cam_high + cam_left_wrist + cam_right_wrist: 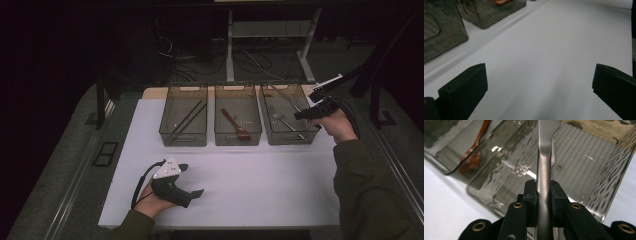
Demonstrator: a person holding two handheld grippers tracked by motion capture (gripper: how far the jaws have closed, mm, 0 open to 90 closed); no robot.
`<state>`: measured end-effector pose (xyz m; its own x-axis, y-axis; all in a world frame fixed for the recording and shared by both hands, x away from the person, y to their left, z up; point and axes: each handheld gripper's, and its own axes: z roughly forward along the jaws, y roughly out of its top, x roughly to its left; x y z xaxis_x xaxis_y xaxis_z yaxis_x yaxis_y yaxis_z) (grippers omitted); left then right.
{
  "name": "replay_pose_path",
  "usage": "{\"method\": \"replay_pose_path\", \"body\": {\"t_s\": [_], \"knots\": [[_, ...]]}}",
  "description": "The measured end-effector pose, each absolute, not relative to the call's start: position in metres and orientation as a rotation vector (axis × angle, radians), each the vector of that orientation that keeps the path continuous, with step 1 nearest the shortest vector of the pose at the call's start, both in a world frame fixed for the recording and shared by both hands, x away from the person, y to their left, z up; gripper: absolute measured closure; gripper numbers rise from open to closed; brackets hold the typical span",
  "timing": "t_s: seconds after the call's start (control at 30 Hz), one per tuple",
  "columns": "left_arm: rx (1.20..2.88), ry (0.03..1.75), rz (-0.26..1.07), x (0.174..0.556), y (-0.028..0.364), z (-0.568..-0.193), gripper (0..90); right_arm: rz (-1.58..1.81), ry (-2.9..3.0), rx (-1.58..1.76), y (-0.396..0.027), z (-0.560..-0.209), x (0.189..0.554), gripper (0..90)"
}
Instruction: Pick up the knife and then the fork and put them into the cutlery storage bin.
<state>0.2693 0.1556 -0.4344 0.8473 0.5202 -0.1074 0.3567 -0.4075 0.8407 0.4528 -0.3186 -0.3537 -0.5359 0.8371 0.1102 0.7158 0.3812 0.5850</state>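
A metal utensil handle [544, 170] is seen clamped between the fingers [530, 195] of the right gripper [310, 112], held over the near right corner of the right-hand bin [289, 137] of three smoky, see-through bins lined up at the far side of the white worktop [250, 185]. From the right gripper view, the flat grey handle is shown rising straight out of the closed fingers and running across the ribbed floor of that bin; which kind of utensil it belongs to cannot be told. A metal fork [286, 121] is pictured lying inside the same bin. A brown wooden spoon [236, 125] is laid diagonally in the middle bin [237, 137], and dark chopsticks [187, 120] are laid slantwise in the left bin [183, 137]. The left gripper [192, 181] is held low over the near left part of the worktop, well apart from the bins, its fingers [465, 90] spread wide with nothing but bare white surface between them. In the left gripper view, the corners of two bins are caught at the upper left. Beyond the worktop, cables and table legs are seen on a dark floor.
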Motion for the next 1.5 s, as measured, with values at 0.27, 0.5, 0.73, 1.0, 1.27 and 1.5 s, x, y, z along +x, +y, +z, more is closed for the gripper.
{"method": "replay_pose_path", "body": {"t_s": [0.27, 0.5, 0.73, 1.0, 1.27, 1.5], "knots": [[2.042, 0.631, 0.200, 0.269, 0.156, -0.434, 0.0, 0.809, 2.425, 1.453, -0.312, -0.366, 0.470, 77.0], [2.051, 0.625, 0.189, 0.269, 0.155, -0.434, 0.0, 0.757, 2.454, 1.483, -0.307, -0.379, 0.478, 76.9], [2.050, 0.628, 0.180, 0.269, 0.155, -0.434, 0.0, 0.706, 2.489, 1.483, -0.301, -0.389, 0.483, 76.8], [2.049, 0.626, 0.171, 0.269, 0.154, -0.435, 0.0, 0.673, 2.503, 1.495, -0.300, -0.394, 0.485, 75.6], [2.050, 0.625, 0.171, 0.269, 0.154, -0.435, 0.0, 0.778, 2.458, 1.473, -0.303, -0.383, 0.481, 65.5], [2.051, 0.627, 0.179, 0.269, 0.155, -0.435, 0.0, 0.914, 2.387, 1.454, -0.311, -0.373, 0.475, 50.7]]}}
